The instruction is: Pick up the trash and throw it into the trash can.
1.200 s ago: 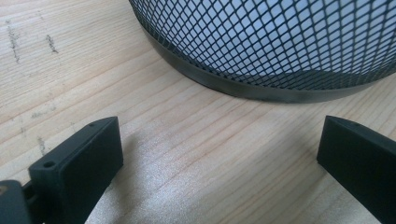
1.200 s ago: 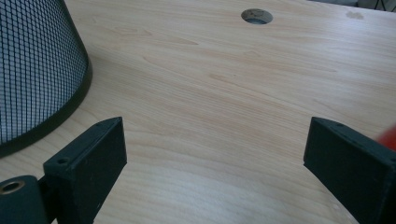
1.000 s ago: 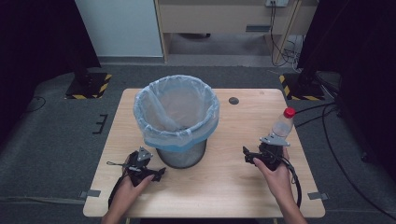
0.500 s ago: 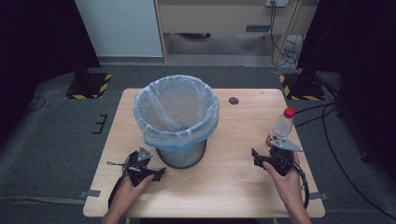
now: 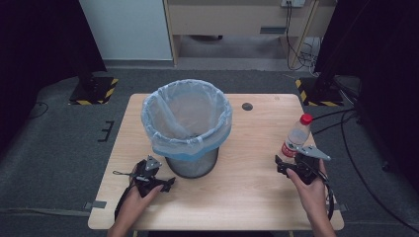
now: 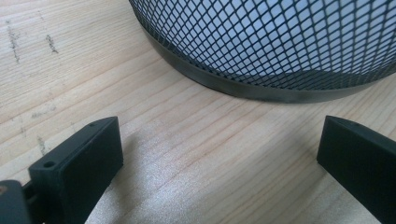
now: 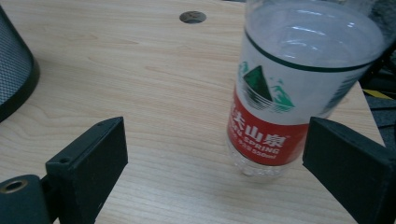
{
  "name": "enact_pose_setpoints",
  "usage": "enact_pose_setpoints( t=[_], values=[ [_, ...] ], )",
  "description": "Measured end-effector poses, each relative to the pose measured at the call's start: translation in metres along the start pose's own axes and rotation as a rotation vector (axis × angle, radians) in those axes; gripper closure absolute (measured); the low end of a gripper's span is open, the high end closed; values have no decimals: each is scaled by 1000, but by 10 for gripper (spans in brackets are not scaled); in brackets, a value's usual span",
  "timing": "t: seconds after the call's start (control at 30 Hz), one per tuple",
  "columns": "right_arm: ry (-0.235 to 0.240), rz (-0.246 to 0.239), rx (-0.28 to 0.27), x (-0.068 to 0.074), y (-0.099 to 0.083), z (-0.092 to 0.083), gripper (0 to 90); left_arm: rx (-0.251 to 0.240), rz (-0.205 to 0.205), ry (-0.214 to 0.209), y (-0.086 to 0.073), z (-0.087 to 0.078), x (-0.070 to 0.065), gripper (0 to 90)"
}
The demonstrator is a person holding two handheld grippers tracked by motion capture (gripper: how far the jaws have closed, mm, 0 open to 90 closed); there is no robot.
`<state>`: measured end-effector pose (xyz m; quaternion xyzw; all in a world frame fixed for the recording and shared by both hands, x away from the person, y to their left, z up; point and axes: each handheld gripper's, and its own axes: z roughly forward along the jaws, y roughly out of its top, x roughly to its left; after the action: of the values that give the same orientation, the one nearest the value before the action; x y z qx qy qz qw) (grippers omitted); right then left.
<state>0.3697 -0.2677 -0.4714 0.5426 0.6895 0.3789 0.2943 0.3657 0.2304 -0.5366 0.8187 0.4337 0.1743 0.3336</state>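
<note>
Bottle (image 7: 285, 98) stands upright right of the bin (image 5: 190, 133); right gripper (image 7: 224, 172), jaws spread, must centre and close. Left gripper (image 6: 219, 163), jaws spread, idles beside the bin.

Readable print: the bottle's label alone

The clear plastic bottle (image 7: 299, 79) standing near the table's (image 5: 247, 197) right edge wears a red label band (image 7: 261, 135) with large white Chinese characters, 农夫山泉 as far as can be told since the first ones curve out of sight, then "SPRING" in white capitals and the small figure "550ml" beneath. Above the red sits a green mountain emblem (image 7: 261, 86) on white. No other writing can be read.
</note>
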Motion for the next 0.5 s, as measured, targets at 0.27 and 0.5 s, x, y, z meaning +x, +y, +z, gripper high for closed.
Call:
enact_pose_setpoints(
  t=[0.27, 0.5],
  values=[
    [-30, 14, 7, -16, 1, 3, 57, 0, 0, 0, 0, 0, 0, 0],
    [-45, 46, 0, -28, 5, 9, 52, 0, 0, 0, 0, 0, 0, 0]
  ],
)
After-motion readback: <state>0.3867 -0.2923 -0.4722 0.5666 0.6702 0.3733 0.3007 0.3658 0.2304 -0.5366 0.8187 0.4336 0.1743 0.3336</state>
